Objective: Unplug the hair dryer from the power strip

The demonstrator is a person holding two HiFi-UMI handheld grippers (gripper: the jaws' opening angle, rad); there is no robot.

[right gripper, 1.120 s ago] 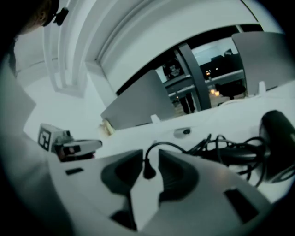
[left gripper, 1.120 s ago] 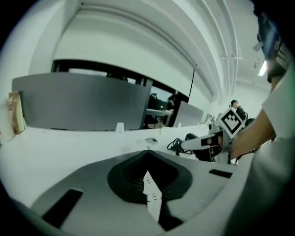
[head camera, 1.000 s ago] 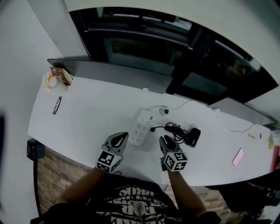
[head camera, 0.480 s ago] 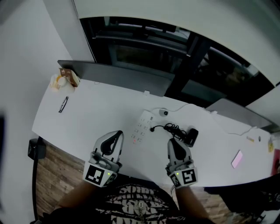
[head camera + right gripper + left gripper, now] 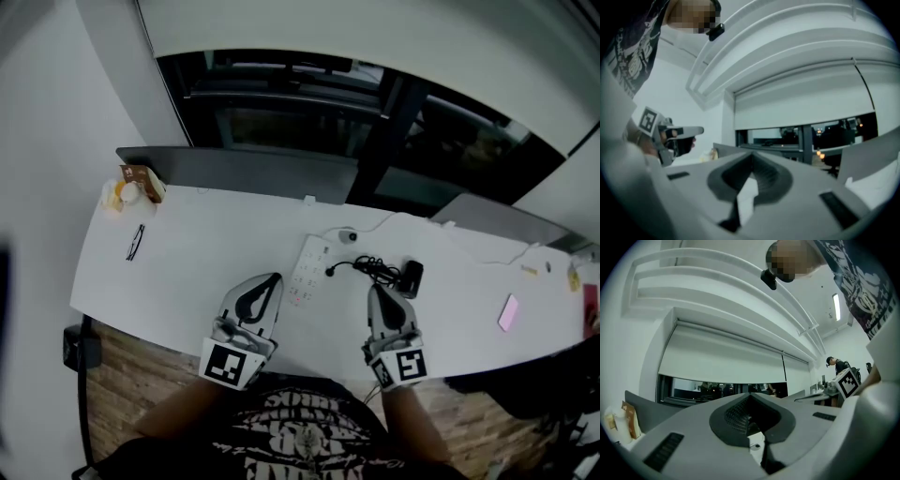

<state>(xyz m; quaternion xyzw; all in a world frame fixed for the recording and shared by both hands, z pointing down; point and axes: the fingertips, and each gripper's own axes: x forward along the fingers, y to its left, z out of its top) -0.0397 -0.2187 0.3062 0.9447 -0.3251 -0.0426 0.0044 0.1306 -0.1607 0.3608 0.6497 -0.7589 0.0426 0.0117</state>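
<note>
A white power strip (image 5: 307, 268) lies mid-table in the head view. A black plug (image 5: 330, 273) sits at its right edge, and a tangled black cord (image 5: 372, 271) runs from it to the black hair dryer (image 5: 412, 278). My left gripper (image 5: 272, 279) hovers shut near the strip's near left side, holding nothing. My right gripper (image 5: 378, 291) hangs just in front of the cord; its jaws have just been closing, with nothing between them. Both gripper views look level across the room, with the left gripper (image 5: 750, 397) and right gripper (image 5: 751, 157) meeting at their tips.
A snack bag and cup (image 5: 131, 185) and a pair of glasses (image 5: 136, 241) lie at the table's far left. A pink item (image 5: 509, 311) lies at the right. A thin white cable (image 5: 375, 228) leaves the strip. Grey panels (image 5: 253, 169) and dark windows stand behind.
Both grippers have lifted away from the table and drawn back from the strip toward the near edge. The right gripper's jaws have come together. Strip, plug and dryer have not moved.
</note>
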